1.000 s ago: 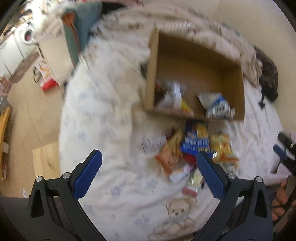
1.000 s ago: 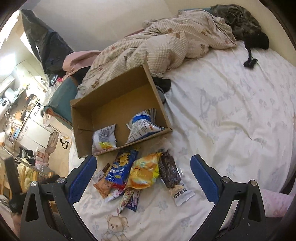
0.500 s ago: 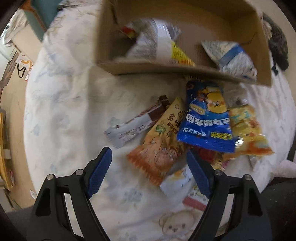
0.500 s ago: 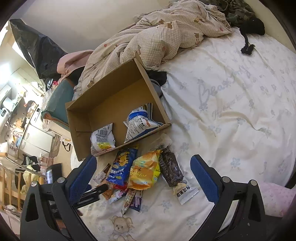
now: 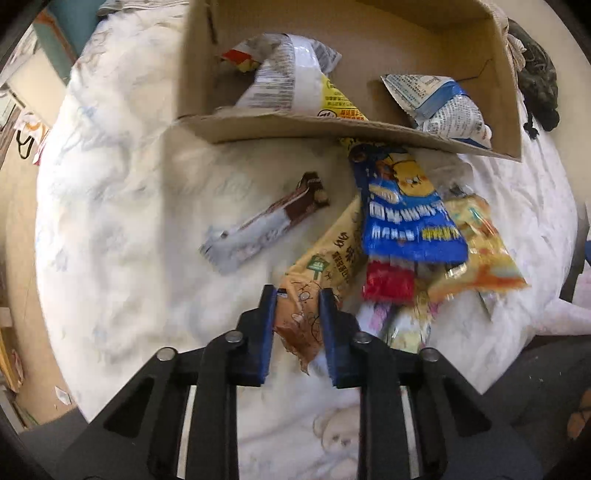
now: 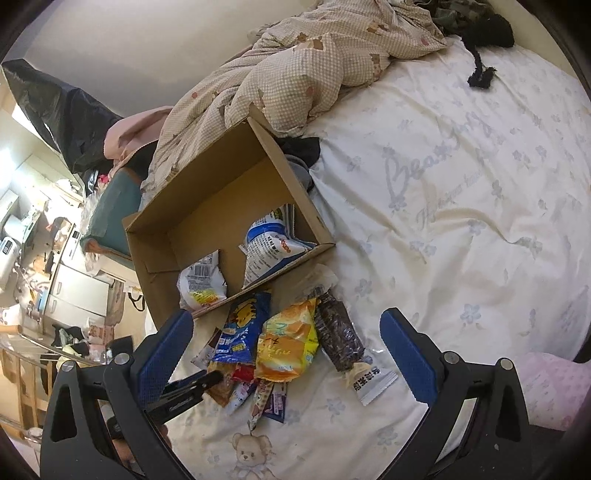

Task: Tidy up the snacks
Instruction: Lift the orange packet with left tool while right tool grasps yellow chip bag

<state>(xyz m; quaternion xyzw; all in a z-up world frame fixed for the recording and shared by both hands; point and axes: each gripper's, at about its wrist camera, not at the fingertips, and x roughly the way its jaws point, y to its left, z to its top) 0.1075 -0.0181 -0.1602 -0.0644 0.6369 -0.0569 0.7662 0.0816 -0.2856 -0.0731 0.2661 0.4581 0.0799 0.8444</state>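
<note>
Loose snack packets lie in a heap on the white bed sheet (image 5: 122,229) in front of an open cardboard box (image 5: 369,129). My left gripper (image 5: 297,293) points down at the heap. Its jaws are closing, and the blue pads pinch the brown end of a tan snack packet (image 5: 328,258). Beside it lie a blue packet (image 5: 406,218), a yellow-orange packet (image 5: 480,251) and a brown-and-white bar (image 5: 266,225). Two white packets (image 5: 291,85) (image 5: 443,107) rest inside the box. My right gripper (image 6: 286,317) hovers open above the heap (image 6: 288,339), holding nothing.
A checked quilt (image 6: 295,66) is bunched behind the box (image 6: 155,266), with a dark garment (image 6: 480,33) at the bed's far corner. The bed's edge drops to the floor and cluttered furniture on the left (image 6: 74,288). Bare sheet (image 6: 461,184) spreads right of the box.
My left gripper dropped toward the heap and its wide jaws came together on the tan packet's end. It now shows at the lower left of the right wrist view. My right gripper barely moved.
</note>
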